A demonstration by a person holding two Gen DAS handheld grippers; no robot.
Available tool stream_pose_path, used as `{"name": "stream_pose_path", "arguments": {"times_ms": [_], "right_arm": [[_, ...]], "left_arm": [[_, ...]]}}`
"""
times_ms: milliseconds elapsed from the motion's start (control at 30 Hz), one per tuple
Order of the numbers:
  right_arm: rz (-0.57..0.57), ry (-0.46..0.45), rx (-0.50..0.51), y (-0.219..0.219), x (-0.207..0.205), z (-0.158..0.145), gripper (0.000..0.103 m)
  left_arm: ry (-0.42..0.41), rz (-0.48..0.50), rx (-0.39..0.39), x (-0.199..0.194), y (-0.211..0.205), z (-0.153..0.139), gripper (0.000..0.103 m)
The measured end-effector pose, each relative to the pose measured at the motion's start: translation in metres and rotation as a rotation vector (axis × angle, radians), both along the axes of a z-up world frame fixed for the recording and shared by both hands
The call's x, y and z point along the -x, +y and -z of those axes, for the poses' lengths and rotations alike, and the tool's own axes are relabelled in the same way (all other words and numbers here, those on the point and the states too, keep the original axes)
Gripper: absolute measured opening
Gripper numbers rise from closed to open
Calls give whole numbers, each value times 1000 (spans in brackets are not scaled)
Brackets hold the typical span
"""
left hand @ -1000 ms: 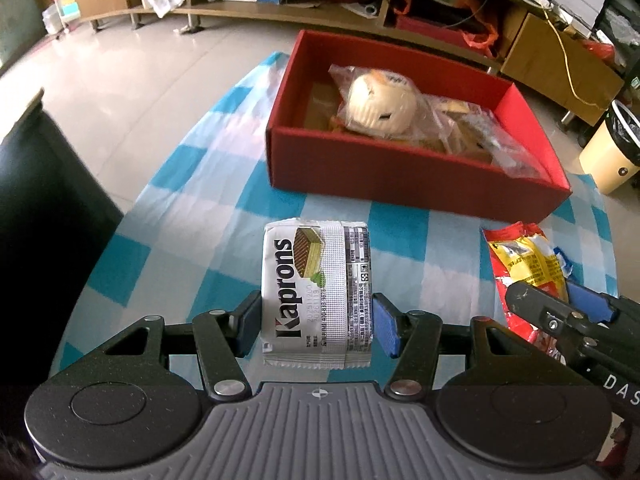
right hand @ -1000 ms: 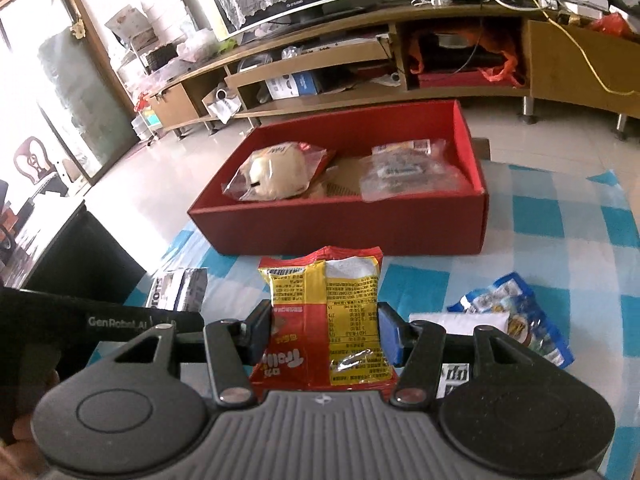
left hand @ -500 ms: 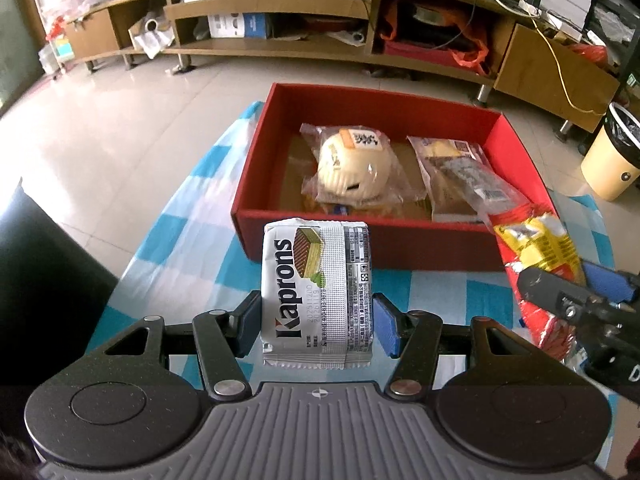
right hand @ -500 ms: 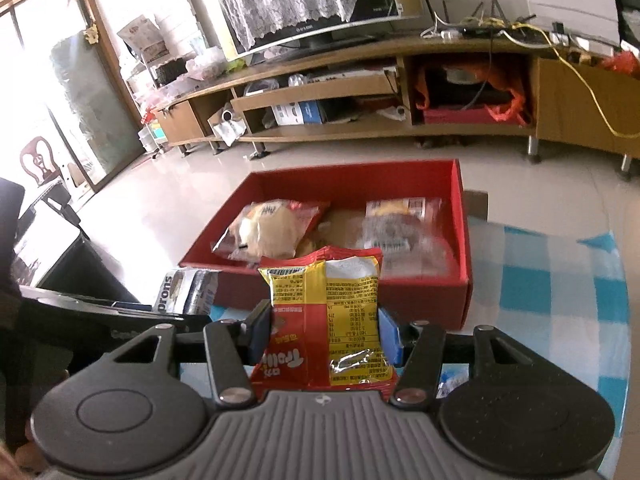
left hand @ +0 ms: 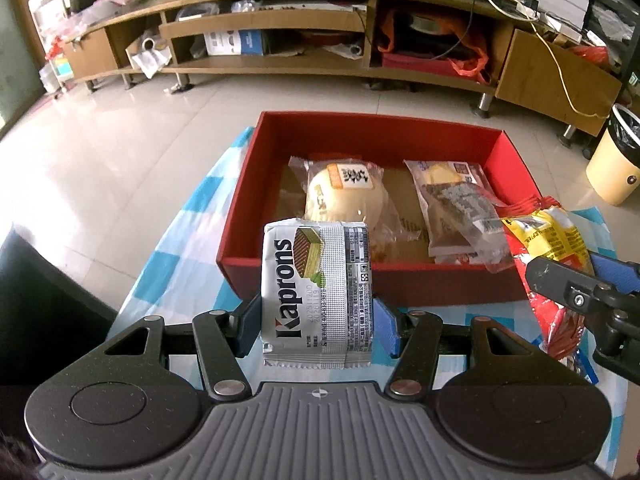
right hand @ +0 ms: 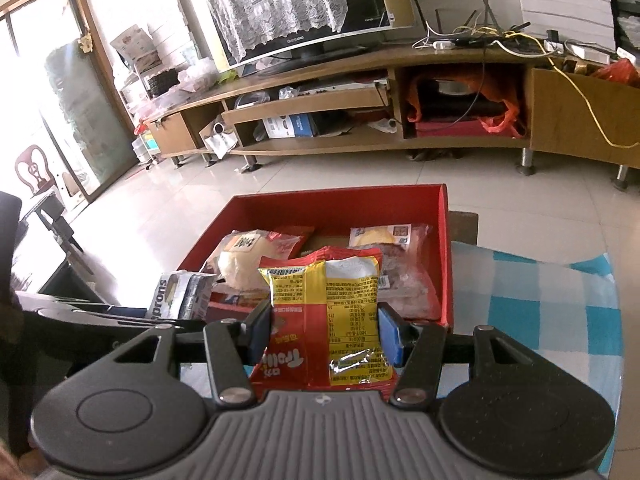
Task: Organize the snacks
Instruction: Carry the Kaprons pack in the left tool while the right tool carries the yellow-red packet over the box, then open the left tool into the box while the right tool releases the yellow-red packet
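My left gripper (left hand: 316,326) is shut on a silver Kaprons wafer pack (left hand: 316,292) and holds it in the air just before the near wall of the red box (left hand: 400,280). My right gripper (right hand: 324,334) is shut on a red and yellow snack bag (right hand: 324,312), also raised at the box's near edge (right hand: 444,264). The box holds a wrapped round bun (left hand: 346,196) and a clear-wrapped pastry (left hand: 456,208). The right gripper (left hand: 580,292) and its bag (left hand: 548,232) show at the right of the left wrist view. The wafer pack (right hand: 180,292) shows at the left of the right wrist view.
A blue and white checked cloth (right hand: 540,300) covers the table. A dark seat (left hand: 36,280) stands at the left. A long wooden TV bench (left hand: 320,28) runs across the far side of the tiled floor. A cream bin (left hand: 616,160) stands at the far right.
Both grippers have risen and moved forward toward the red box with their packs. The box now looks nearer and is seen more from above.
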State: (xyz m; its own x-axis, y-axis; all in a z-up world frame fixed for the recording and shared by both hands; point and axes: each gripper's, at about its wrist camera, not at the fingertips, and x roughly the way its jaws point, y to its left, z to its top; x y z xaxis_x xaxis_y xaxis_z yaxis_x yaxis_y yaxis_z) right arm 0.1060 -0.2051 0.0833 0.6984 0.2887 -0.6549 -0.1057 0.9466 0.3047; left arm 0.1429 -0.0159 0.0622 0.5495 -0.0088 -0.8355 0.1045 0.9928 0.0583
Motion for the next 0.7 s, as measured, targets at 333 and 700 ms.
{"name": "stream_pose_path", "arguments": {"times_ms": [333, 700], "right_arm": [[24, -12, -7, -10, -27, 1, 53], [45, -2, -17, -21, -61, 11, 53]], "left_arm": [[-18, -12, -5, -27, -8, 0, 65], [-38, -29, -22, -57, -14, 3, 65]]}}
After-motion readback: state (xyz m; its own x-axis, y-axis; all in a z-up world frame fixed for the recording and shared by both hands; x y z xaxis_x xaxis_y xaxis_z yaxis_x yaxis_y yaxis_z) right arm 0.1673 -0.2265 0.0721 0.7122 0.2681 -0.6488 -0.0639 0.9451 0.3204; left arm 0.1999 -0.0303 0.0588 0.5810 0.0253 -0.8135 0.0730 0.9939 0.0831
